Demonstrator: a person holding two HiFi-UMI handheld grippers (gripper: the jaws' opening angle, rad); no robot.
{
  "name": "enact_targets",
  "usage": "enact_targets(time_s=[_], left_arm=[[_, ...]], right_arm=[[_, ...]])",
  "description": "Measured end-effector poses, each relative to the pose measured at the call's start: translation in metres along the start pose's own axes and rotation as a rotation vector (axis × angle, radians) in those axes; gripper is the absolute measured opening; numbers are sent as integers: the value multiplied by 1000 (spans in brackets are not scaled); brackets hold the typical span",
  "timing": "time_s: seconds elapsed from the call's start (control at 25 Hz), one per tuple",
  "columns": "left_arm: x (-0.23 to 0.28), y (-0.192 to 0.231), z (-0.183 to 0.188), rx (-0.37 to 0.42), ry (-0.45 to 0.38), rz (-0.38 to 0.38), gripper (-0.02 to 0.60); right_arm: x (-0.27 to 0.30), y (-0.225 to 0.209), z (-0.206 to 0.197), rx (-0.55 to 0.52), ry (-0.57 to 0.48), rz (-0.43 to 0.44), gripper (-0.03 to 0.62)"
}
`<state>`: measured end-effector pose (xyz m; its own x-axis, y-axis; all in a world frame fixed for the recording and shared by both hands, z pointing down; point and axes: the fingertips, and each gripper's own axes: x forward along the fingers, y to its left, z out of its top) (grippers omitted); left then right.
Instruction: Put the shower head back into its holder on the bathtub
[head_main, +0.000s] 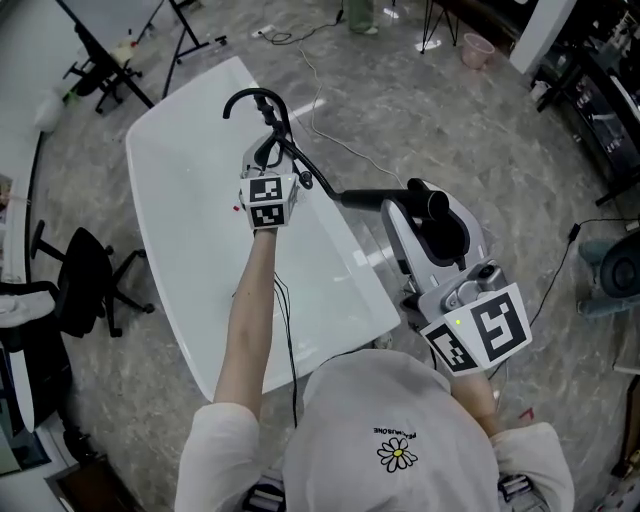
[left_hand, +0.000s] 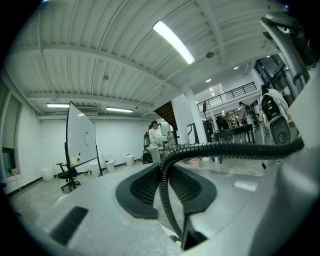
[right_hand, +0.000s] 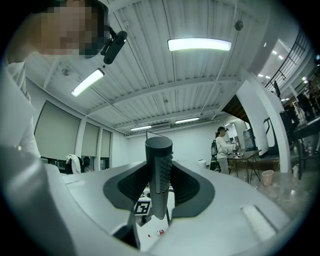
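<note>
**Black hose and handle both being gripped over the tub**

Dark ribbed fingers (left_hand: 142, 192) of the left gripper (left_hand: 167, 187) are pressing from both sides on the corrugated black hose (left_hand: 225, 149). They are standing partly closed around it, while the hose is climbing between them and bending off to the right. The fingers (right_hand: 130, 187) of the right gripper (right_hand: 159, 192) are clamping the shower head (right_hand: 159, 160) by its dimpled black handle, which is rising straight up between them in that view.

Seen from the head view, the shower head is hanging in the air beside the near right rim of the white bathtub (head_main: 180, 200), not seated in anything. The hose is running from it leftward to the left gripper and arching on over the tub's far end. I am not making out the holder in any view.

The handle is looking rigid, and its textured surface is likely giving a sure hold, so mid-handle is probably the right place to grip it. The hose is looking flexible and springy, and it is likely tugging and twisting the head during seating. Holding it some way back from the head is taking up that slack. The glossy tub is looking hard and slick, so a slipped head is liable to knock against it.
</note>
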<state>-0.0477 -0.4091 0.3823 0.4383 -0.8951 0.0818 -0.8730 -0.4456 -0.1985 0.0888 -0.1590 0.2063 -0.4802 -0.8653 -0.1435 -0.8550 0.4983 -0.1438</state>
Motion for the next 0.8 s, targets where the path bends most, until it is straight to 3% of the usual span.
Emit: enact_targets(time_s=[0.16, 0.32, 0.44, 0.52, 0.8], left_arm=[[19, 4, -3, 6, 19, -16, 61], [34, -9, -51, -44, 101, -61, 63], [46, -26, -95, -168, 185, -129, 116], [45, -33, -121, -222, 234, -134, 123], [18, -56, -193, -233, 367, -191, 135]], right_arm=[[5, -6, -6, 2, 8, -22, 140], [10, -15, -23, -3, 39, -47, 140], [24, -25, -32, -7, 68, -72, 140], [35, -31, -39, -5, 83, -87, 140], [72, -59, -48, 8, 69, -147, 140]])
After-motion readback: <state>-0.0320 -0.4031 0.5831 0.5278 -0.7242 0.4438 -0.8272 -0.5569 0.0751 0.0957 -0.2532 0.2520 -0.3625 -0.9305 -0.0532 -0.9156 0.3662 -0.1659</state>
